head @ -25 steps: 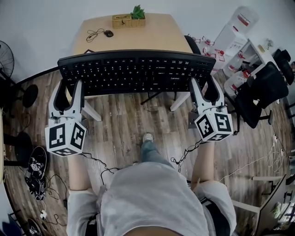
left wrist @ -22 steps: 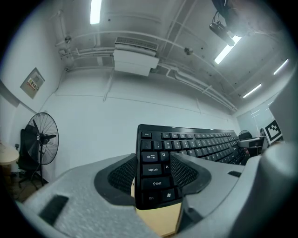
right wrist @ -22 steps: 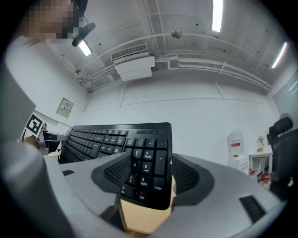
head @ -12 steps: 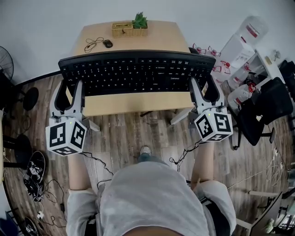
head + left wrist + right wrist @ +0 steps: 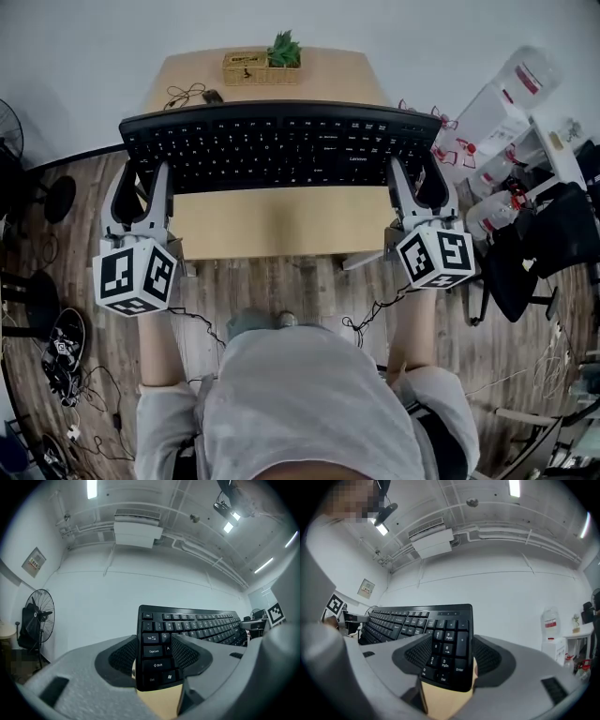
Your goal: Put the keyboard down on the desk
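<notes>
A black full-size keyboard hangs level above the light wooden desk, held at both ends. My left gripper is shut on the keyboard's left end, its pads over the Tab and Shift keys. My right gripper is shut on the right end, across the number pad. In both gripper views the keyboard stands tilted up against the white wall, with tan desk surface showing just under its near edge.
At the desk's far edge stand a wicker box with a small green plant, and a black mouse with coiled cable. A fan stands at the left. Office chairs and water bottles crowd the right. Cables lie on the wooden floor.
The person has stepped forward to the desk. The desk now lies under the keyboard, which stays gripped at both ends at the same height in view.
</notes>
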`<control>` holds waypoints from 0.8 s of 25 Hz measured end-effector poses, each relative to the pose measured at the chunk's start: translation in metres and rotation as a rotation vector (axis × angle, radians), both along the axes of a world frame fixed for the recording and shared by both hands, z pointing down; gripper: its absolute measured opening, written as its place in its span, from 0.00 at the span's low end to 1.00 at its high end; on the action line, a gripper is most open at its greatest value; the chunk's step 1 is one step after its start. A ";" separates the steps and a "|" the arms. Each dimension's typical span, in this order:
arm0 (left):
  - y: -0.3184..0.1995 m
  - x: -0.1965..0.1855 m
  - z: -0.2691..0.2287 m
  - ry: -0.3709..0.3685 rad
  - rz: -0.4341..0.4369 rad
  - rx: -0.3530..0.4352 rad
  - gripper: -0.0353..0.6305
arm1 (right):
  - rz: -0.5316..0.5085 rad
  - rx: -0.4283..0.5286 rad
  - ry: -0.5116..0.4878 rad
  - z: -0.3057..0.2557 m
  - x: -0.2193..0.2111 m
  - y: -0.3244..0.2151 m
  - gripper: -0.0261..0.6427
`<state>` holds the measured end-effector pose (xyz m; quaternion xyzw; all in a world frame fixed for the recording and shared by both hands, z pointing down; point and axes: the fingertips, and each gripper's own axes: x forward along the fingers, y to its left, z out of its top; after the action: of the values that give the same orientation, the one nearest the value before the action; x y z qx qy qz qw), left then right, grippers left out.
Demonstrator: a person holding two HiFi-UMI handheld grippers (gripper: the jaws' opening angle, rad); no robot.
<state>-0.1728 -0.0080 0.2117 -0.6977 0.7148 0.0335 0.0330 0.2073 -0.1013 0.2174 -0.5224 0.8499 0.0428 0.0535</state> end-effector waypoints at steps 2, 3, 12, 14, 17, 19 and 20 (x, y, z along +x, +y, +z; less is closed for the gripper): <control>-0.001 0.001 0.001 -0.004 -0.004 -0.001 0.40 | -0.006 0.000 -0.004 0.003 0.000 -0.002 0.42; -0.001 0.001 0.001 -0.007 -0.006 -0.001 0.40 | -0.008 0.001 -0.006 0.005 0.000 -0.003 0.42; -0.002 0.002 0.001 -0.029 0.014 0.023 0.40 | 0.011 0.026 -0.032 0.011 0.002 0.003 0.42; -0.038 -0.006 0.003 -0.027 0.028 0.009 0.40 | 0.025 0.009 -0.029 0.013 -0.004 -0.028 0.42; -0.158 -0.033 0.015 0.011 0.058 -0.067 0.40 | 0.053 -0.067 0.007 0.017 -0.028 -0.137 0.42; -0.212 -0.046 0.019 0.026 0.073 -0.094 0.40 | 0.067 -0.091 0.020 0.018 -0.041 -0.185 0.42; -0.223 -0.049 0.019 0.026 0.079 -0.095 0.40 | 0.073 -0.092 0.020 0.018 -0.043 -0.193 0.42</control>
<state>-0.2215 -0.2305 0.2312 -0.7257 0.6878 0.0097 -0.0108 0.1644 -0.2943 0.2358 -0.5546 0.8318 0.0109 0.0195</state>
